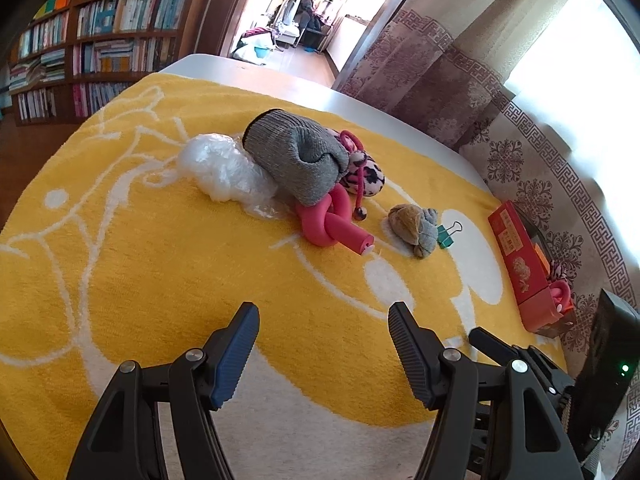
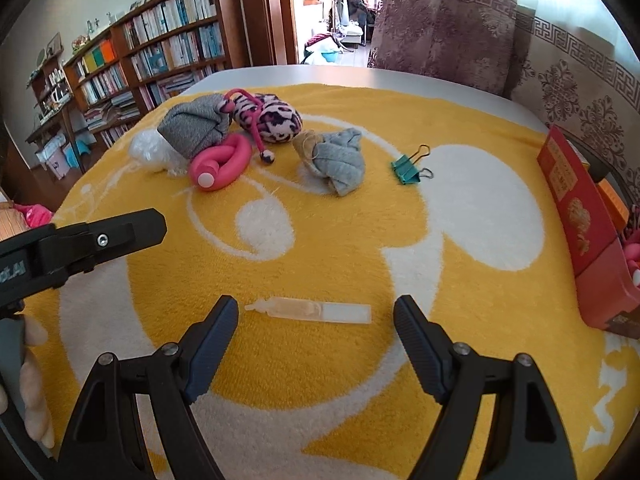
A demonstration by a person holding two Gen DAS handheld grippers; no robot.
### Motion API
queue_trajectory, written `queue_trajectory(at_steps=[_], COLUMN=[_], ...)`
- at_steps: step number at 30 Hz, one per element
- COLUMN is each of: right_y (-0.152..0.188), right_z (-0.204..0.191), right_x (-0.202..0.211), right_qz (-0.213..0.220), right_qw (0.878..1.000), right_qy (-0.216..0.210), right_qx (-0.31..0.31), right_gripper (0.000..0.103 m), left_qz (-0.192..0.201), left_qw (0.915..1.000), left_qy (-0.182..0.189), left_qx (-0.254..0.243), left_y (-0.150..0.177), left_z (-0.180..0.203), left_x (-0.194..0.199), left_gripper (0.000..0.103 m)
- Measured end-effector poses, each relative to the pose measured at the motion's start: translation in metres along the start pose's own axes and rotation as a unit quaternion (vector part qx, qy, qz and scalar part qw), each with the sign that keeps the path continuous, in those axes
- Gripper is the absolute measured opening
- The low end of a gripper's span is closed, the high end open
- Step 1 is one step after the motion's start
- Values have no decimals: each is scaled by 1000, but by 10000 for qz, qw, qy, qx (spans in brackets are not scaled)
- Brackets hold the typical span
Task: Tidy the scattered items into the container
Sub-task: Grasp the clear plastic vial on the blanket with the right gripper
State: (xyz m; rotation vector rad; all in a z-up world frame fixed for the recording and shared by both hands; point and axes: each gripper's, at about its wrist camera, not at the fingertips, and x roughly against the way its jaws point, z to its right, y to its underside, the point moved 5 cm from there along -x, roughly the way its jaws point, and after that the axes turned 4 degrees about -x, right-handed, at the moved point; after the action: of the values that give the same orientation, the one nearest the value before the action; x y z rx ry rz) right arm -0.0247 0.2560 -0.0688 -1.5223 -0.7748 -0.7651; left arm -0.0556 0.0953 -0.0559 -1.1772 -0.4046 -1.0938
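Clear plastic vial (image 2: 310,310) lies flat on the yellow blanket (image 2: 360,240), between your right gripper's (image 2: 316,320) wide-spread fingers, untouched. Your left gripper (image 1: 324,328) also gapes wide, empty. Red box (image 2: 588,240) sits at the blanket's right edge.

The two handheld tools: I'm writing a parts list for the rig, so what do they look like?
Both match. The left tool and right tool each have black plastic linkage arms with silver pivot screws, ending in dark blue-black ribbed pads. From the right wrist view, the left tool's black body carries partly visible white lettering. A green light glows on a black box beside it.
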Motion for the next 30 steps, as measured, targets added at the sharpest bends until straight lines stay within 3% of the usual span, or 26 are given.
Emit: queue_trajectory(at_steps=[7,11,30], right_y=[-2,-2,-1], right_z=[-1,1,23], right_x=[-4,-1,20], right_qz=[-21,42,367], right_qw=[9999,9999,9987], right_qy=[113,126,-143], right_qx=[104,86,-324], right_gripper=[82,68,68], left_qz=[-54,-77,-88], left_qw=[10000,10000,9993], left_qy=[-11,-47,-274], left_qx=[30,25,-228], left_y=[1,1,-3], left_z=[-2,-4,7], left_x=[-3,-5,-10], left_gripper=[68,69,69])
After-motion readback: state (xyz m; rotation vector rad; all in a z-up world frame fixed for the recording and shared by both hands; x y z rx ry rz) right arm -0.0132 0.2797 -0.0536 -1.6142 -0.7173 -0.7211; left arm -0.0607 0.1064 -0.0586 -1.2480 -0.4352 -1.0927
